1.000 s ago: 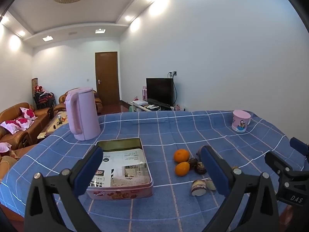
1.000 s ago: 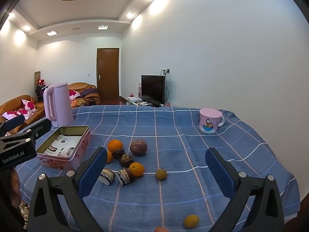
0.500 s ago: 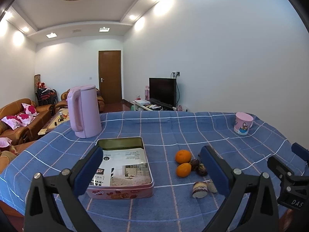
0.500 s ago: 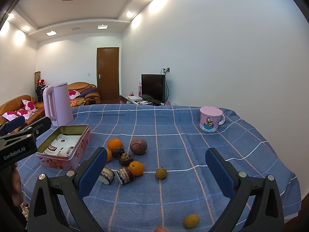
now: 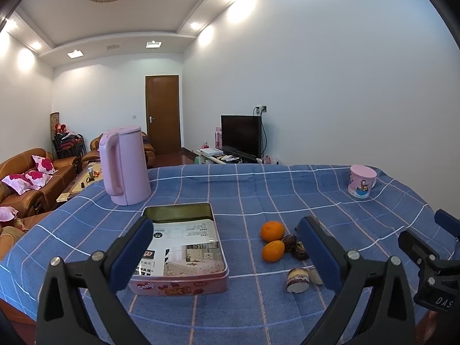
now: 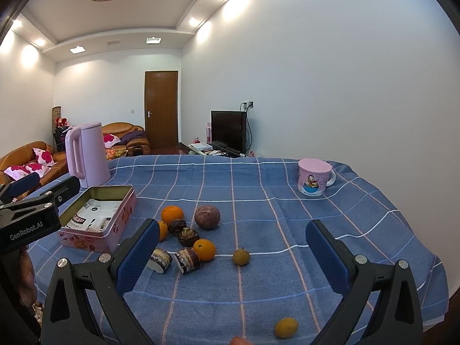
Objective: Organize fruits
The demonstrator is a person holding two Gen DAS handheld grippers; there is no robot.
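I hold both jaws wide and empty above the bench (image 6: 359,210): left gripper (image 5: 227,247) faces the tin (image 5: 184,258), right gripper (image 6: 230,253) the scattered fruits (image 6: 204,249).

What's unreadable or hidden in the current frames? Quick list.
- Left wrist view: the dark fruits sit partly behind the left tongs' right finger, so a full count fails there.
- Right wrist view: one orange is half hidden by the right tongs' left finger.
- Right wrist view: a reddish item is cut off by the bottom edge; unidentifiable.
- Tin: paper covers its floor.
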